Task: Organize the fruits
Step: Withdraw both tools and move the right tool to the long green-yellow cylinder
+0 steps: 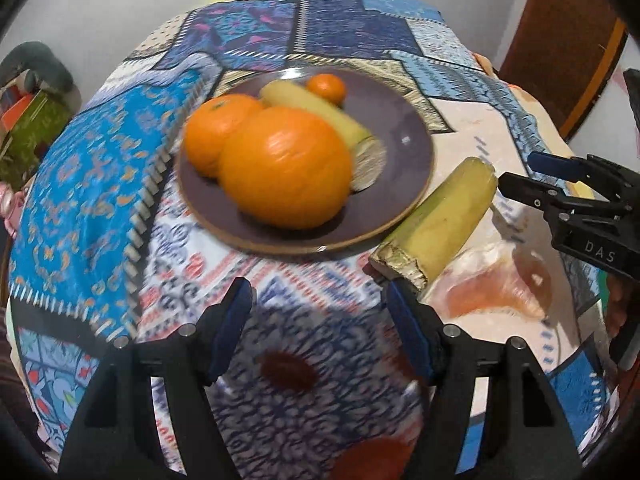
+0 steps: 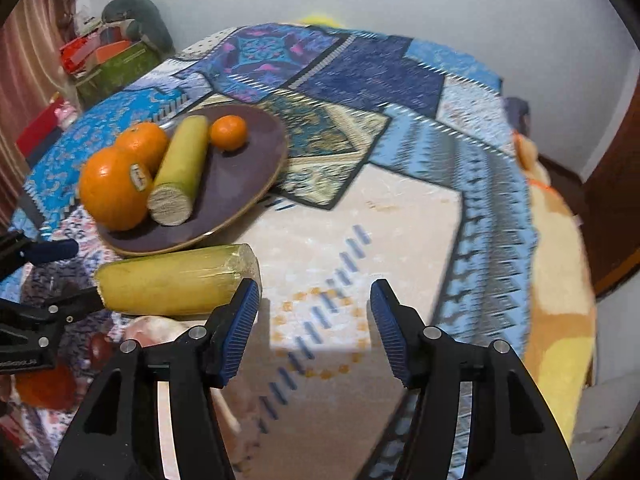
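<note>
A brown plate [image 1: 404, 120] [image 2: 256, 148] on the patchwork cloth holds a large orange [image 1: 286, 166] [image 2: 112, 188], a second orange [image 1: 216, 128] [image 2: 142, 142], a small mandarin [image 1: 326, 88] [image 2: 228, 132] and a yellow-green cane piece [image 1: 316, 112] [image 2: 180, 168]. A second cane piece [image 1: 440, 220] [image 2: 172, 280] lies on the cloth beside the plate's rim. My left gripper [image 1: 320, 328] is open and empty, its right finger next to the piece's cut end. My right gripper [image 2: 314, 324] is open and empty, its left finger beside the piece's other end; it also shows in the left wrist view [image 1: 516, 176].
The bed is covered by a blue patchwork cloth [image 1: 80, 200] [image 2: 400, 80]. Boxes and clutter [image 2: 108, 56] stand at the far left by the wall. A wooden door [image 1: 560, 40] is at the right. An orange blanket [image 2: 560, 260] hangs at the right edge.
</note>
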`<action>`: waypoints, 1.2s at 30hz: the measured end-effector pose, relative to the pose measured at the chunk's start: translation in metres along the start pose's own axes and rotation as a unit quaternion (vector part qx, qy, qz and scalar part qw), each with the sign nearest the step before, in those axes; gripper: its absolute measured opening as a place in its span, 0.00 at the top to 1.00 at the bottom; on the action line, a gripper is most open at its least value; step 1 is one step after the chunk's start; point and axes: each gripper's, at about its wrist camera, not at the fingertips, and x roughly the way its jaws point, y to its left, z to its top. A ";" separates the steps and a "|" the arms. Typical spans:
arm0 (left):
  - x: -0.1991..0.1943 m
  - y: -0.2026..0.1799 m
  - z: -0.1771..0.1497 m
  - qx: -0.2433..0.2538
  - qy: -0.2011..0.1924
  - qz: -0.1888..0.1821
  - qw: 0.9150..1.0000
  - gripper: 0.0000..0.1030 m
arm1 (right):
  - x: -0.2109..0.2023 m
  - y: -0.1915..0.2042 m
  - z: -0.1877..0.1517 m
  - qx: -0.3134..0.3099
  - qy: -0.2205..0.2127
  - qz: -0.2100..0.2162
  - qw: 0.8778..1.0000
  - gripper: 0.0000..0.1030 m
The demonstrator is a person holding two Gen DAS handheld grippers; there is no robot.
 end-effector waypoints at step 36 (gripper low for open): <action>-0.054 0.045 -0.034 -0.066 -0.045 0.003 0.997 0.32 | 0.014 0.044 0.000 0.007 0.026 0.020 0.999 0.15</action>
